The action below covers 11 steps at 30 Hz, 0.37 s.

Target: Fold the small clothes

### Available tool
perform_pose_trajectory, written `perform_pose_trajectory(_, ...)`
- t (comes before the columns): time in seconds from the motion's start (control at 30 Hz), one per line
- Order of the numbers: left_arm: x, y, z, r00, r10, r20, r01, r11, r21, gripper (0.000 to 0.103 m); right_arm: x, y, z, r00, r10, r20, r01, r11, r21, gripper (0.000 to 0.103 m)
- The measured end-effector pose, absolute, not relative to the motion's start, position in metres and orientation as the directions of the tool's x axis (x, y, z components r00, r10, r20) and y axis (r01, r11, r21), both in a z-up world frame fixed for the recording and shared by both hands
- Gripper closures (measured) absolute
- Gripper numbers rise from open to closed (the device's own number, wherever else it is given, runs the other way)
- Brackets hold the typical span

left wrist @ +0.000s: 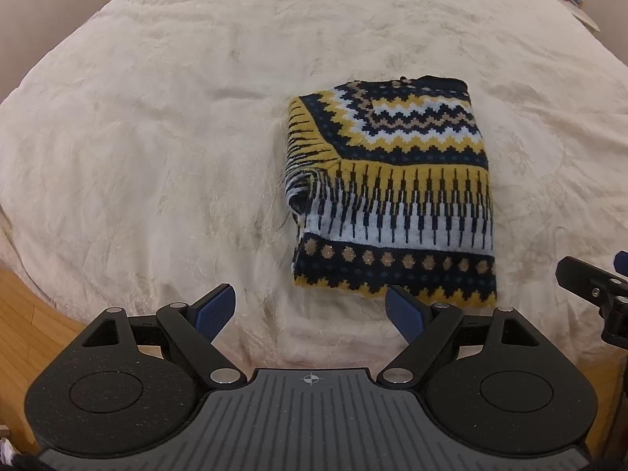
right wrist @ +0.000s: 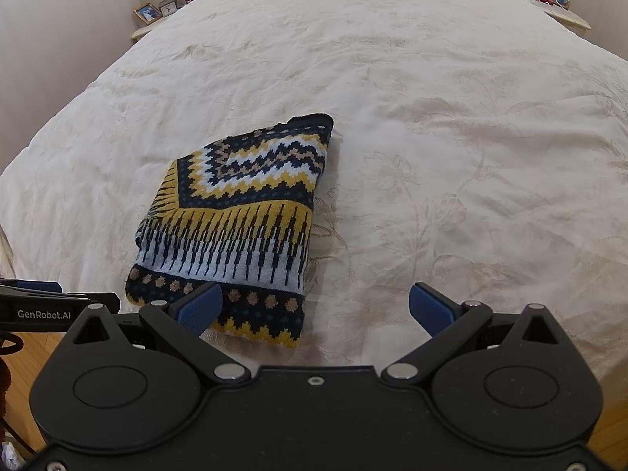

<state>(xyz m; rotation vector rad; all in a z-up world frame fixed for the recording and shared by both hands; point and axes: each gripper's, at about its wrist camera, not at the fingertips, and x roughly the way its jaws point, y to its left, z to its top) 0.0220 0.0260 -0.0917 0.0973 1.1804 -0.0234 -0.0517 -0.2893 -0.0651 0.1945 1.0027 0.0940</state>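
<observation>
A small knitted sweater (left wrist: pixel 392 188) with navy, yellow, white and tan zigzag bands lies folded into a compact rectangle on the cream bedspread (left wrist: pixel 157 137). It also shows in the right wrist view (right wrist: pixel 239 223). My left gripper (left wrist: pixel 310 314) is open and empty, held just short of the sweater's near edge, toward its left corner. My right gripper (right wrist: pixel 316 308) is open and empty, near the sweater's near right corner. Part of the right gripper (left wrist: pixel 592 286) shows at the right edge of the left wrist view. Part of the left gripper (right wrist: pixel 39 306) shows at the left of the right wrist view.
The bed fills both views. Wooden floor (left wrist: pixel 23 314) shows below the bed's near edge. A nightstand with a lamp and photo frames (right wrist: pixel 157 8) stands at the far left, another with small items (right wrist: pixel 549 0) at the far right.
</observation>
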Motion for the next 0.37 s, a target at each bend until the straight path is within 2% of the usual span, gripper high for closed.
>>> perform_pose_trajectory(0.37, 0.0243, 0.0259, -0.0877, 0.399, 0.031, -0.916, 0.075, 0.995, 0.067, 0.020, -0.0520, -0.2845, -0.0633, 0.539, 0.169, -0.825, 0.017, 0.977, 0.211, 0.002)
